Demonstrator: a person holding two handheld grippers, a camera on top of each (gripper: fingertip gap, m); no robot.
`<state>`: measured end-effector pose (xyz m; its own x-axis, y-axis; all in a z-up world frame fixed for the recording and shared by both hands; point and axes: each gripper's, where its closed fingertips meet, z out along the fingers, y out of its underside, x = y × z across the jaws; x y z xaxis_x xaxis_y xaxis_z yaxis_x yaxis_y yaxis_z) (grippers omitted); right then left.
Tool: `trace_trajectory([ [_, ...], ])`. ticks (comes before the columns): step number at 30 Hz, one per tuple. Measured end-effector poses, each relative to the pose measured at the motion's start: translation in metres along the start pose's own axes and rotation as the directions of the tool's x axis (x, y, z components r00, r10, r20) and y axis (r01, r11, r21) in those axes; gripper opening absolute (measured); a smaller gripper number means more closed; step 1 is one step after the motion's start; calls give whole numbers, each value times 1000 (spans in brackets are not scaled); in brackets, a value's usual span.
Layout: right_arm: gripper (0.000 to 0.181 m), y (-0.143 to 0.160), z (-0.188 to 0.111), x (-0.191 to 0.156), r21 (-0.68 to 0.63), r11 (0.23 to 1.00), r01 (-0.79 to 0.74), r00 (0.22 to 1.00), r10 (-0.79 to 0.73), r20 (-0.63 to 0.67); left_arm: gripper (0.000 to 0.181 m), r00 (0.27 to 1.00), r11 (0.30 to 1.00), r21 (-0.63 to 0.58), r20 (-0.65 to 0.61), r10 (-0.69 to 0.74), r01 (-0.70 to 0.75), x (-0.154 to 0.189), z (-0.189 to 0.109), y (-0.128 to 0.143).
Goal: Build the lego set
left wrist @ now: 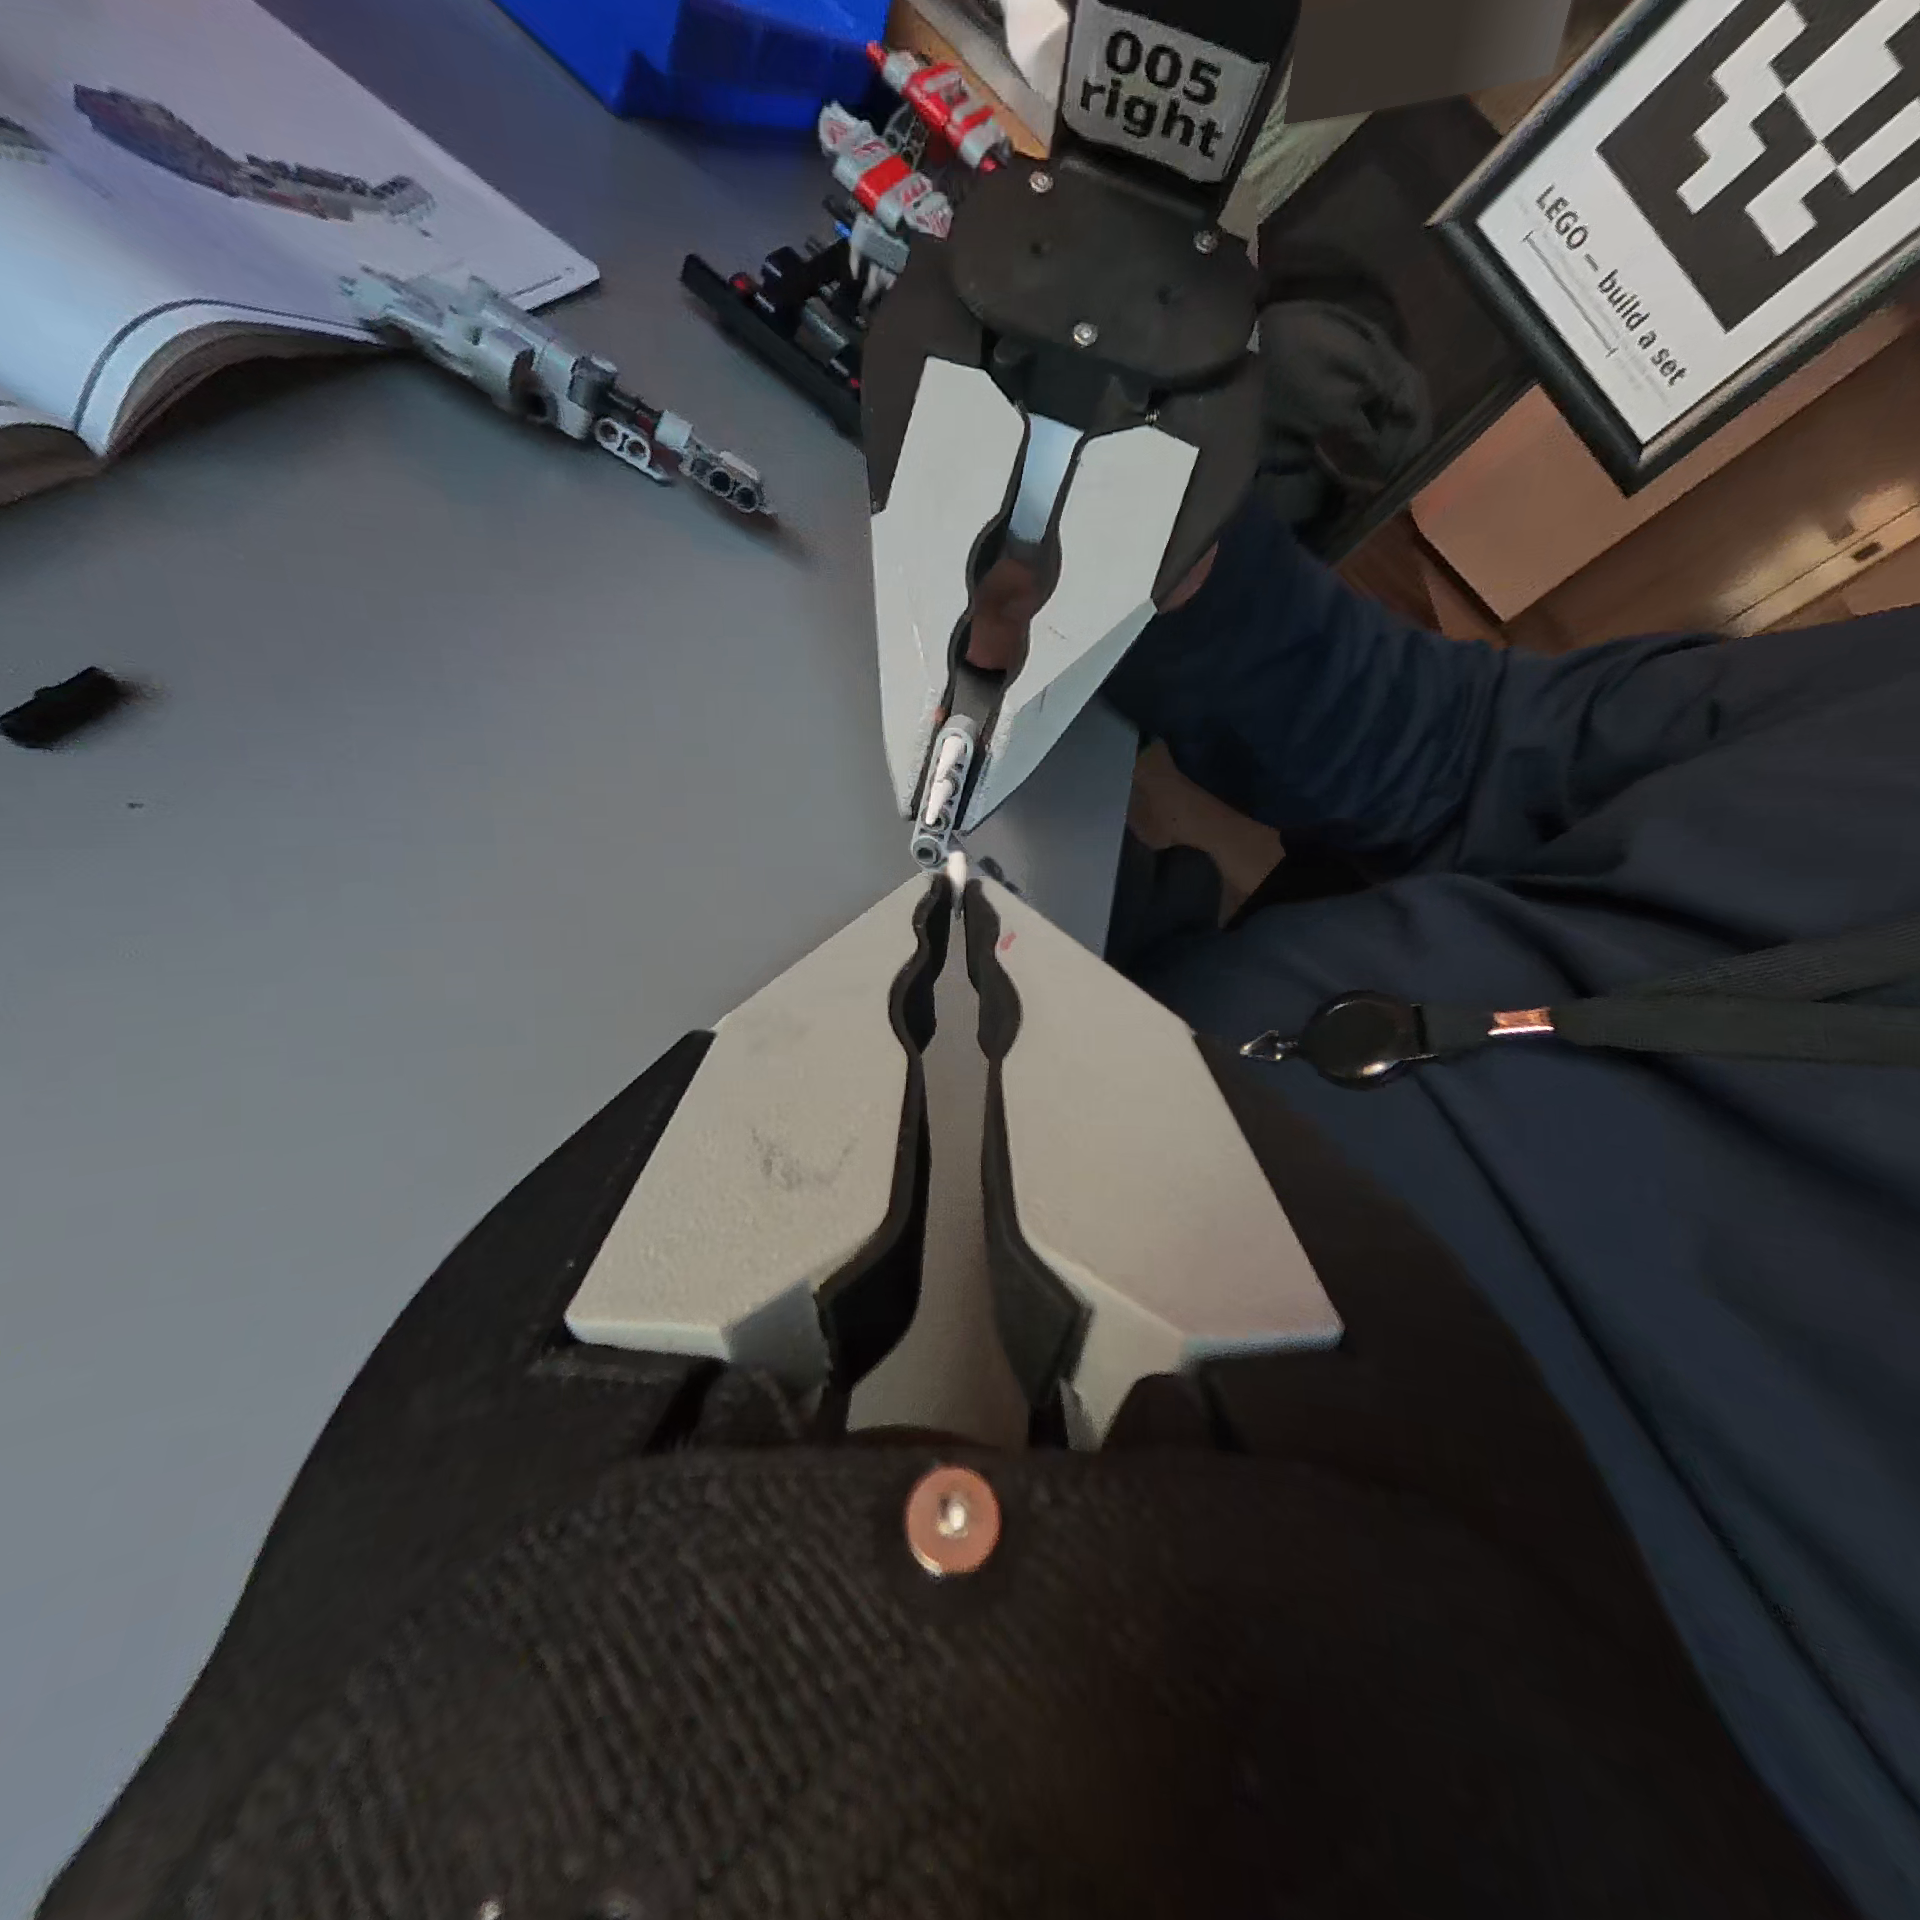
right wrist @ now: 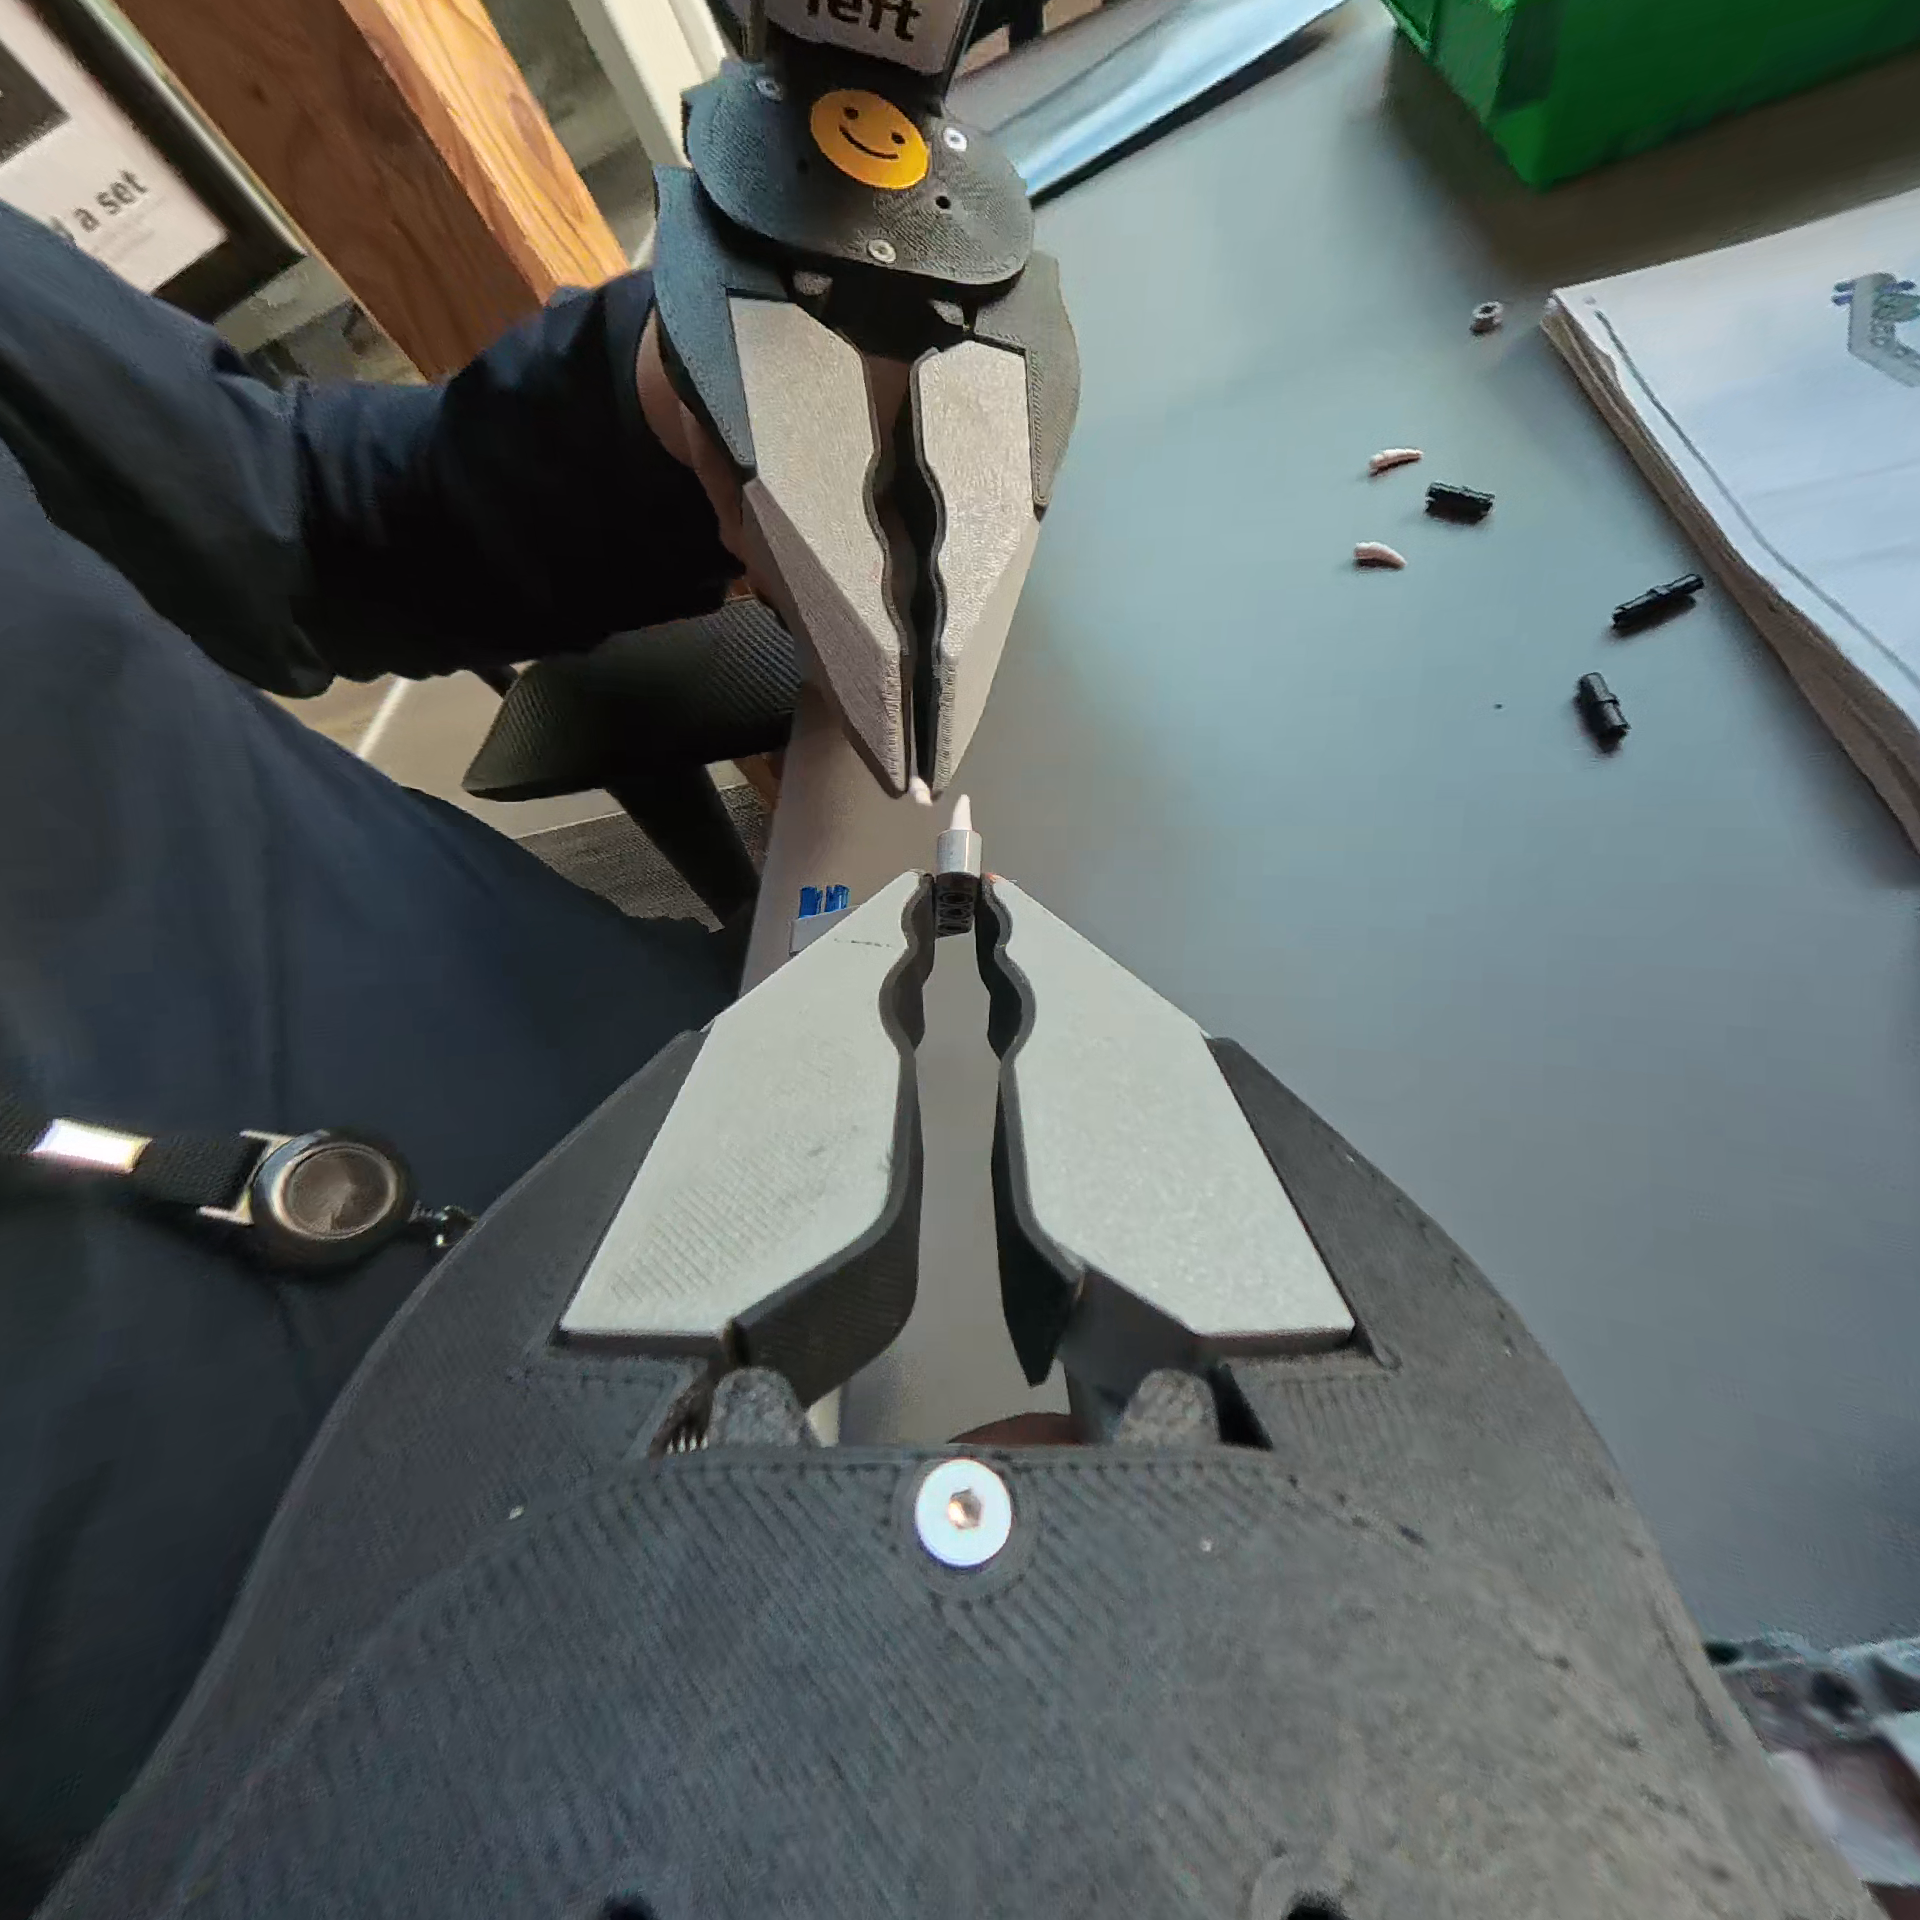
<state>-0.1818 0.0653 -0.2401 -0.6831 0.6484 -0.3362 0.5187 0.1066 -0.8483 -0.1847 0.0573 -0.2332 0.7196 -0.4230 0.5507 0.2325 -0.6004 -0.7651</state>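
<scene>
My left gripper (left wrist: 951, 896) is shut on a small white pointed piece (left wrist: 956, 865). It also shows in the right wrist view (right wrist: 921, 774), coming from above with the white piece (right wrist: 920, 793) at its tips. My right gripper (right wrist: 956, 902) is shut on a small black and grey Technic piece (right wrist: 957, 854) topped with a white pointed tip. In the left wrist view the right gripper (left wrist: 943, 810) faces mine, with the grey piece (left wrist: 948, 774) sticking out. The two pieces are tip to tip above the table's edge, with a small gap in the right wrist view.
An open instruction booklet (left wrist: 208, 260), a grey Lego assembly (left wrist: 551, 384), a red, grey and black model (left wrist: 883, 197), a blue bin (left wrist: 727, 52) and a framed sign (left wrist: 1714, 208) lie beyond. Loose white (right wrist: 1392, 460) and black pieces (right wrist: 1460, 502) lie near a green bin (right wrist: 1662, 83). A person's dark sleeve (right wrist: 416, 488) is near. Only a small space, under 4 cm, lies between the two pairs of fingers. My right tips are roughly 15 cm from the grey Lego assembly (left wrist: 551, 384).
</scene>
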Motion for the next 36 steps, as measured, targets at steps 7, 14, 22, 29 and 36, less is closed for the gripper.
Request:
trace_trajectory([
  [7,5,15,-20,-47,84,995,60,997,-57,-46,0,998,1000,2,-69,-9,10,46,23,12],
  [14,5,24,-30,-58,81,991,109,993,-105,-56,0,994,998,-59,-109,-8,1,56,41,14],
  [22,5,30,-30,-57,37,991,132,990,-129,-59,0,988,997,-75,-151,-41,30,55,48,20],
  [29,5,33,-28,-54,9,990,140,988,-139,-62,0,985,996,-83,-169,-45,31,56,49,20],
  [36,5,35,-27,-57,-5,989,150,988,-150,-43,0,983,995,-88,-175,-52,37,56,49,20],
])
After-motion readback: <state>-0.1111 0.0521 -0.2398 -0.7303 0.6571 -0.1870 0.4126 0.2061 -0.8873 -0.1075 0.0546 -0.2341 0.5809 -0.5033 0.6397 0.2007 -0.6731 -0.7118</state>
